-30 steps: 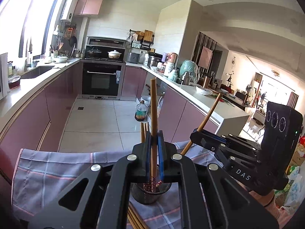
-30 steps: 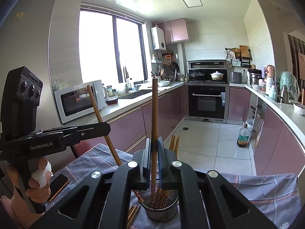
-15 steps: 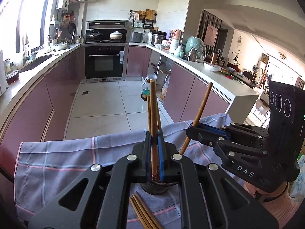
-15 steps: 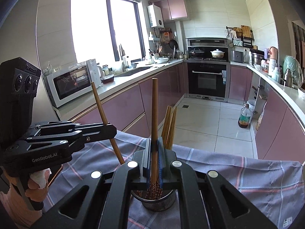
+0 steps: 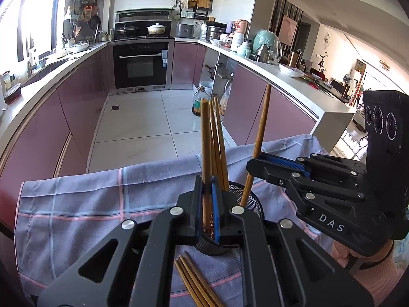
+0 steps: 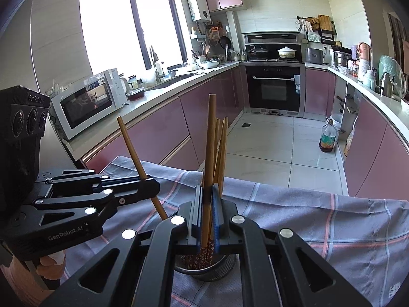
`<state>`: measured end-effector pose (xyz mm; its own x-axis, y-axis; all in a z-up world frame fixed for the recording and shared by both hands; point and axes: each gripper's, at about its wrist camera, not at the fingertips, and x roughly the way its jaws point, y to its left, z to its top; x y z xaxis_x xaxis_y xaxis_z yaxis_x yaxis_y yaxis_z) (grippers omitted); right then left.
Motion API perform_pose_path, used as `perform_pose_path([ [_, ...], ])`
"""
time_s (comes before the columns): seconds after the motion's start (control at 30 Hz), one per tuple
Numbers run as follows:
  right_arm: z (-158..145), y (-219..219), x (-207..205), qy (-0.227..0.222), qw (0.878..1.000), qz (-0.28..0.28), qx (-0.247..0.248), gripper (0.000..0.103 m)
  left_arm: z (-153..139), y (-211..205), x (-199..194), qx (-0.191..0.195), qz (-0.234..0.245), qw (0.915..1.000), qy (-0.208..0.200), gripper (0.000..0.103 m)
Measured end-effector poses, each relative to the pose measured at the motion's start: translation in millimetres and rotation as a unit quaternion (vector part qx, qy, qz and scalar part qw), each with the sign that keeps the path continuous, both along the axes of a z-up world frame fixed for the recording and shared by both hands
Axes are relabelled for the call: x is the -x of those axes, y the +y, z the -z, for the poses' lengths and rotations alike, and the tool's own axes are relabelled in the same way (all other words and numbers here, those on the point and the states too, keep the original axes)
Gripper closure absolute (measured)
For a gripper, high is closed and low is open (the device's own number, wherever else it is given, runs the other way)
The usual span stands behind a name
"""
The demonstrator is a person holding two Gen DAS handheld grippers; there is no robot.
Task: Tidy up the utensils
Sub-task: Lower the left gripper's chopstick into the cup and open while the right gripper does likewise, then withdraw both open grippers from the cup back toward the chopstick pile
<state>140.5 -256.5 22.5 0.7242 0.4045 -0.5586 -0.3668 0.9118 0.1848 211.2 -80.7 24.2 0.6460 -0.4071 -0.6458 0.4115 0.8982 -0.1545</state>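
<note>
**Q:** What do the two claws have hold of?

**A:** Each is clamped on one wooden chopstick. The left gripper (image 5: 207, 204) pinches its chopstick (image 5: 205, 153) upright between blue pads, jaws narrowed to the stick's width. The right gripper (image 6: 207, 209) grips a second chopstick (image 6: 210, 153) the same way, near the patterned lower end.

**Q:** And where do the sticks stand?

**A:** Both lower ends reach down into the black mesh holder (image 5: 253, 204), which sits directly under the fingertips on the checked cloth (image 5: 76, 204). In the left view the right-hand stick leans into the cup from the right; in the right view the left-hand stick (image 6: 140, 166) slants in from the left.

**Q:** How many are there in all?

**A:** Two held. About three more chopsticks (image 5: 219, 148) stand loose in the holder just behind the left claw's stick. Three or so others lie flat on the cloth (image 5: 196, 281) just in front of the holder, partly hidden under the gripper body, so the exact count cannot be told.

**Q:** How much room is there?

**A:** The two tools are close, converging on the one cup from either side. The cloth's far edge drops off just beyond the holder, with open tiled floor (image 5: 153, 128) past it and pink cabinets (image 6: 158, 133) to each side.
</note>
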Motion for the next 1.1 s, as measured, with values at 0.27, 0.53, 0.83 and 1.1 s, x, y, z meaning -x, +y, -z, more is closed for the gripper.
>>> perform_pose_path([
  [0.27, 8, -2, -6, 0.007, 1.000, 0.007, -0.004, 0.095, 14, 3, -9, 0.009, -0.007, 0.9999, 0.005, 0.094],
  [0.53, 11, -4, -1, 0.007, 1.000, 0.002, -0.007, 0.095, 24, 9, -9, 0.017, -0.008, 0.9998, 0.010, 0.091],
  [0.83, 16, -6, 14, 0.004, 1.000, -0.011, -0.013, 0.089, 31, 22, 14, 0.016, -0.034, 0.9992, -0.011, 0.078],
  [1.1, 13, -7, 33, -0.009, 1.000, -0.020, -0.019, 0.084, 32, 34, 40, 0.006, -0.055, 0.9978, -0.038, 0.067],
])
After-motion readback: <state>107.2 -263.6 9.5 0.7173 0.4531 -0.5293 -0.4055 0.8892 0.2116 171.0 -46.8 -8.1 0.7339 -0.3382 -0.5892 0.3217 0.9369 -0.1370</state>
